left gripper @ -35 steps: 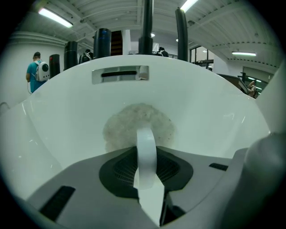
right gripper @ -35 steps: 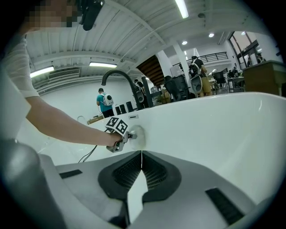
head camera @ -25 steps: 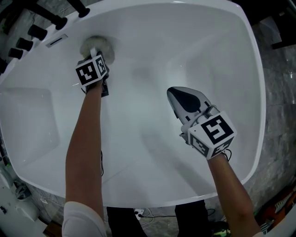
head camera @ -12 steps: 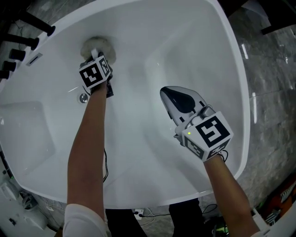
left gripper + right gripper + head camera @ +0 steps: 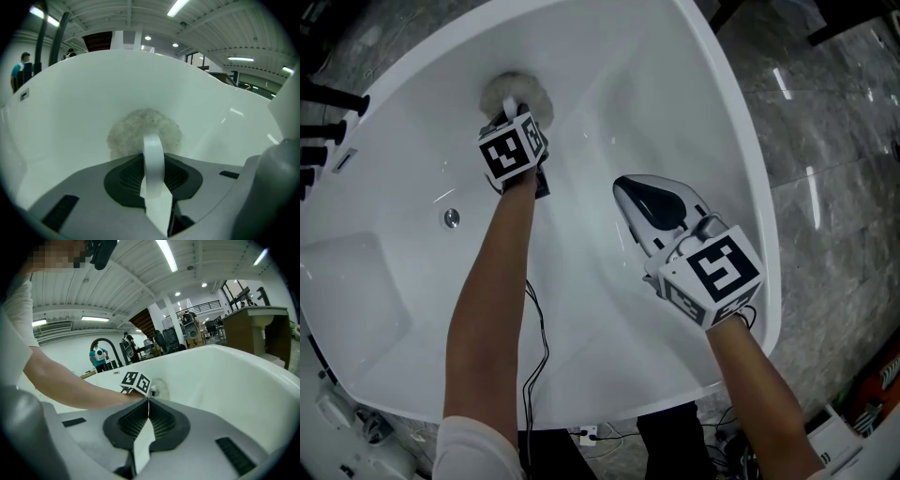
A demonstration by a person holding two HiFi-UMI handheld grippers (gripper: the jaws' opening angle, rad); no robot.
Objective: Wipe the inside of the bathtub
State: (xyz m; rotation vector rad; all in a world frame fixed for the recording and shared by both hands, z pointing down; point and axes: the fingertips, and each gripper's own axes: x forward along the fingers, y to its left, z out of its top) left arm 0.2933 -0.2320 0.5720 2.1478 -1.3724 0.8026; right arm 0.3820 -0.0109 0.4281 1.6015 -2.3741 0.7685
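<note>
The left claw is clamped on the white strap of a round fluffy pad. The pad sits just ahead of the claw's tips, flat against the sloping inner wall of the bathtub, likely so the arm's push goes straight into the wiping face. To that claw's right and nearer the person, the right claw hangs above the tub floor, jaws together on nothing, seemingly held clear of the stroke. Beside the left forearm, a small round metal fitting sits in the wall. The tub is glossy white; beyond its rim lies a polished grey stone floor.
</note>
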